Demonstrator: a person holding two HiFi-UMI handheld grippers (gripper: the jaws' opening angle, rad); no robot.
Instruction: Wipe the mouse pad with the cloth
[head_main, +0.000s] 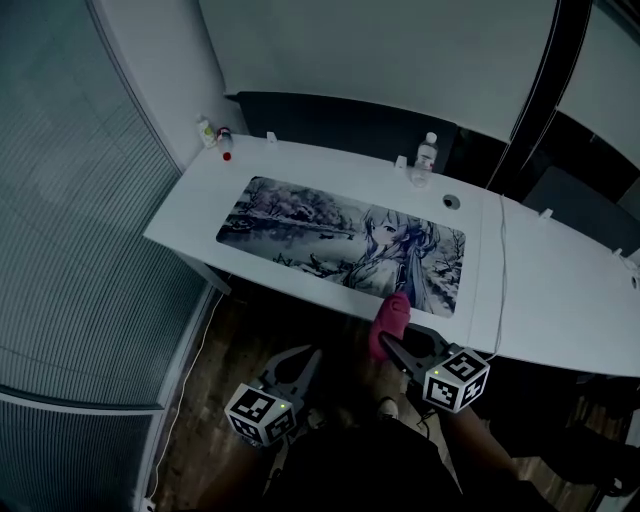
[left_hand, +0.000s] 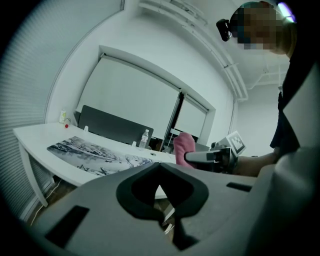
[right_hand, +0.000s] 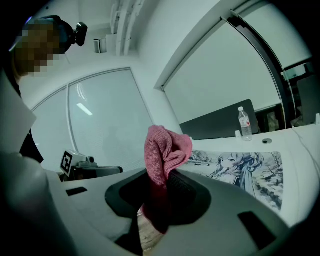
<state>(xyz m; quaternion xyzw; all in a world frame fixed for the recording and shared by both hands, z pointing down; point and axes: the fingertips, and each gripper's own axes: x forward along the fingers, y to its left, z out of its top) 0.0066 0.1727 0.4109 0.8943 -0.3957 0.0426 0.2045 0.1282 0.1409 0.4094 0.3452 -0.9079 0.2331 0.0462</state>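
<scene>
In the head view the mouse pad lies across the middle of the white desk; a water bottle stands beyond its upper right corner, small bottles sit at the upper left end, and a cable crosses the desk right of the pad. The right gripper clamps the pink cloth at the pad's lower right corner; contact cannot be told there. The right gripper view shows the cloth bunched upright between the jaws. The left gripper, lower centre over the floor, has its jaws closed on nothing.
</scene>
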